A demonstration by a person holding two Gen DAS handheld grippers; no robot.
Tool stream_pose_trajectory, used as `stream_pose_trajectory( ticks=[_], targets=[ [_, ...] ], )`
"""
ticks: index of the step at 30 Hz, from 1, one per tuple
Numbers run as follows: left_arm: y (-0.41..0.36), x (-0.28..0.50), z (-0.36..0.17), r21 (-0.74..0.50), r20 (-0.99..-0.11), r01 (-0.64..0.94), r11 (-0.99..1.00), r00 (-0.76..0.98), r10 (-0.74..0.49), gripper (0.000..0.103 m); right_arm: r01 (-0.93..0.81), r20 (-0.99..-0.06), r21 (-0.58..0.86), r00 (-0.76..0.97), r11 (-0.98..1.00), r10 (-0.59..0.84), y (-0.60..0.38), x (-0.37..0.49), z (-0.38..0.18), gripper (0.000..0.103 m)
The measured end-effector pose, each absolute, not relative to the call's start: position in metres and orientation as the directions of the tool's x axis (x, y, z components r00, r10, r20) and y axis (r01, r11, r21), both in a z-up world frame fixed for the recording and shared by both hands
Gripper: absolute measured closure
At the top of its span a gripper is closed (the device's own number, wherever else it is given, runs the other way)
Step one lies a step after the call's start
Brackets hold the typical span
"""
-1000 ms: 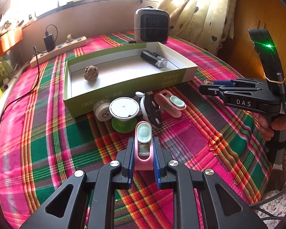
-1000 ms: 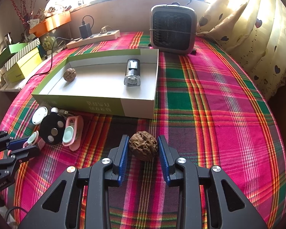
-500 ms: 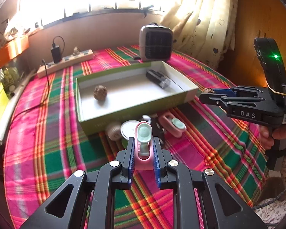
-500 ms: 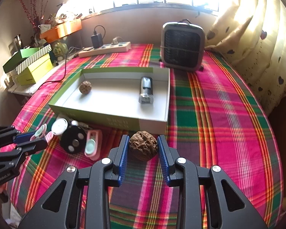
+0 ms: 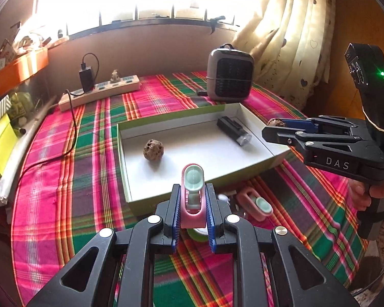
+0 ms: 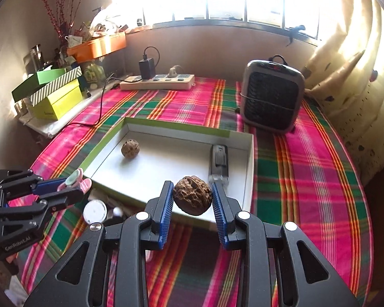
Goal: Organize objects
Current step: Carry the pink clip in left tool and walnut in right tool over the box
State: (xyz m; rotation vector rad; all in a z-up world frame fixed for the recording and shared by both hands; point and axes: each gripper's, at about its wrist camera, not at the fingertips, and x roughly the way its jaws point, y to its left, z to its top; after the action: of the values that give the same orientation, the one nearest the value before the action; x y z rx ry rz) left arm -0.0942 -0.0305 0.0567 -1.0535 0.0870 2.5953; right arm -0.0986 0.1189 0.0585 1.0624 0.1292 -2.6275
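Left wrist view first: we are gripping the pink clip [image 5: 192,199] between the left gripper [image 5: 192,204] fingers, which are pressed narrow against its sides, its mint pad sticking out past the fingertips. A second ago this clip was hanging just over the small clutter on the counter [image 5: 64,179]; now the green box [image 5: 166,206] is sitting right beyond our fingertips, with its front wall under the clip's tip, so we are lifting and carrying it toward the box. Below and to the right of the fingers, a second pink clip [image 5: 256,202] is lying on the plaid cloth, not yet collected. On the right wrist view, we are holding the walnut [image 6: 192,195] between the right gripper [image 6: 192,199] fingers, set partly open and bearing on both its sides. It too was low over the cloth a second ago and is now hanging above the box's near wall, the white floor spreading out ahead of the fingertips. Ahead of those fingers a second walnut [image 6: 130,148] is resting on the left and a black flashlight [image 6: 219,163] on the right, just beyond the right fingertip. We are judging that both pieces are close to being dropped in, while the white round lid [image 6: 95,211] and its neighbours beside the left fingers are waiting.
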Motion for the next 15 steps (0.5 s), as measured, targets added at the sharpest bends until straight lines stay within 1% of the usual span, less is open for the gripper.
stream_pose_trajectory(
  ticks=[15],
  targets=[
    [-0.033, -0.142, 0.049, -0.069, -0.711, -0.298, -0.952, -0.655, 0.256, 0.087, 0.361, -0.736, 0.020, -0.625, -0.932, -0.258, 0.091, -0.163, 0.043, 0.071]
  ],
)
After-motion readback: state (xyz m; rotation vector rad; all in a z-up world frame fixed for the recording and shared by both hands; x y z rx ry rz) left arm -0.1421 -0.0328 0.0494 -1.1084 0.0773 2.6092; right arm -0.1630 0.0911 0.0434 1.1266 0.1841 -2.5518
